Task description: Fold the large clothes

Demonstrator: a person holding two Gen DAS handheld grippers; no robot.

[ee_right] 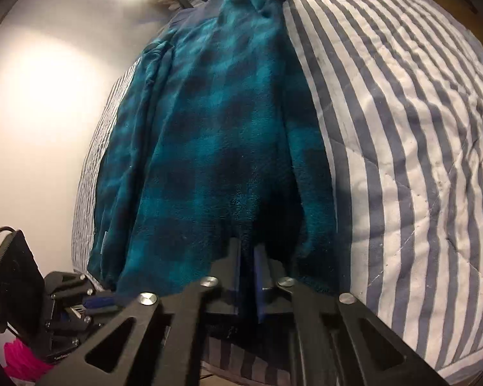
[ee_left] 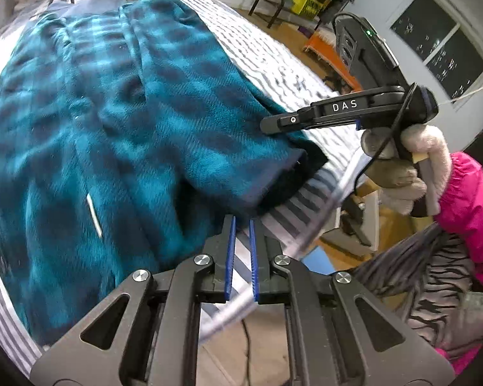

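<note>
Teal plaid fleece garment (ee_right: 209, 135) lies lengthwise on the striped bed (ee_right: 402, 160), sides apparently folded in. My right tool (ee_right: 248, 257), lower centre, pinches its near hem; left tool (ee_left: 241, 225) nearly closed at the corner, grip unclear. Crosswise fold probably remains.

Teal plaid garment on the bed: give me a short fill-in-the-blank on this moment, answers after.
1. The garment is plaid in teal and ____.
2. It lies on a quilt patterned with ____.
3. The right claw is shut on the garment's ____ edge.
4. The sleeve behind the right claw is ____.

Missing words: black; stripes; near; pink
</note>
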